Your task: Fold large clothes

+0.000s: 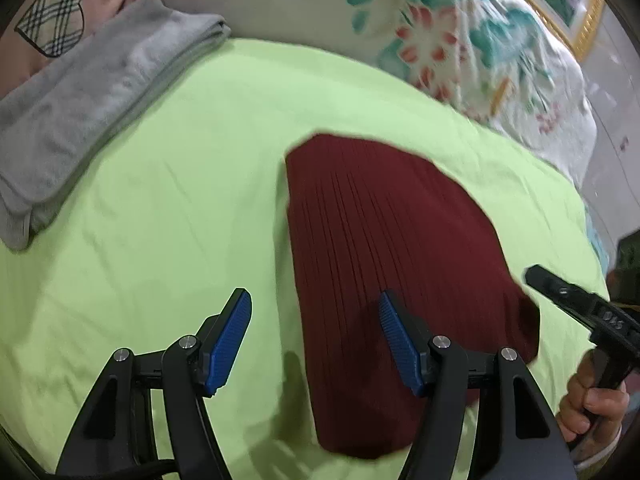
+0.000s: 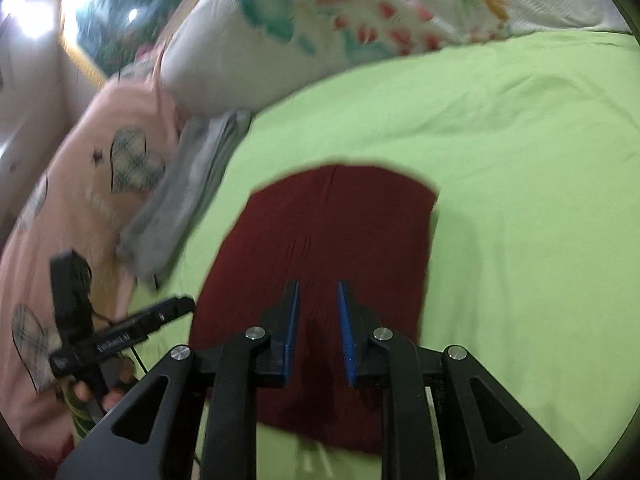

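A dark red ribbed garment (image 1: 384, 248) lies folded into a compact flat shape on the light green bedsheet (image 1: 160, 208); it also shows in the right wrist view (image 2: 332, 240). My left gripper (image 1: 316, 300) is wide open and empty, hovering above the garment's left edge. My right gripper (image 2: 318, 286) is open with a narrow gap and empty, above the garment's near half. The right gripper's body shows in the left wrist view (image 1: 576, 300), and the left gripper's body shows in the right wrist view (image 2: 120, 328).
A folded grey towel (image 1: 80, 92) lies on the sheet to the left, seen also in the right wrist view (image 2: 188, 192). A pink quilt with plaid hearts (image 2: 100, 168) and a floral quilt (image 1: 460, 32) border the sheet.
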Available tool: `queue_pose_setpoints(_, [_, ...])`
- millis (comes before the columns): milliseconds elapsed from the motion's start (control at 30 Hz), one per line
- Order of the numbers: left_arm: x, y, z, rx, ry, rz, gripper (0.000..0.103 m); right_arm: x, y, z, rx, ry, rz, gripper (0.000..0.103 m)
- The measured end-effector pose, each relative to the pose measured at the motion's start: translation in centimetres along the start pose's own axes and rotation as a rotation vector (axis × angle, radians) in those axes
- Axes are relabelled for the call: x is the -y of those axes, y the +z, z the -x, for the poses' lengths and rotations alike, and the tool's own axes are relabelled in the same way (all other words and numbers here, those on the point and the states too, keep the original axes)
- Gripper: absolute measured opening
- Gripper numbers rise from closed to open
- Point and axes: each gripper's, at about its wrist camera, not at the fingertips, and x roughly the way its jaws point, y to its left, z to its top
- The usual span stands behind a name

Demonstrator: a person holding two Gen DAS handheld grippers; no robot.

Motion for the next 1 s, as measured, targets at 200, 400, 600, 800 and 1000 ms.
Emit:
queue_pose_setpoints(200, [0.5,-2.2,-1.1,-0.019,0.031,-0.026,0.076,1.9,-2.6,-2.4,-0.057,-0.083,-0.046,0.02])
queue_pose_setpoints(400, [0.4,-2.6,0.5,-0.007,0.058,-0.026,0.075,-0.1,-2.5,0.3,-0.032,-0.084,-0.031,0.026])
queue_pose_setpoints(600, [-0.2,-5.0,2.4,-0.017,0.088,-0.028,0.075,-1.5,-4.6,3.0,-0.019,-0.071,-0.008,0.045])
queue_pose_setpoints(800, [-0.8,-8.3,4.5,-0.001,0.11,-0.039,0.081,-2.0,-8.1,4.9,-0.026,-0.106,0.014,0.052])
queue_pose_setpoints(1000, [-1.7,-11.5,5.0,-0.038,0.164,-0.075,0.081,-2.2,-10.8,5.7,-0.046,-0.137,0.025,0.059])
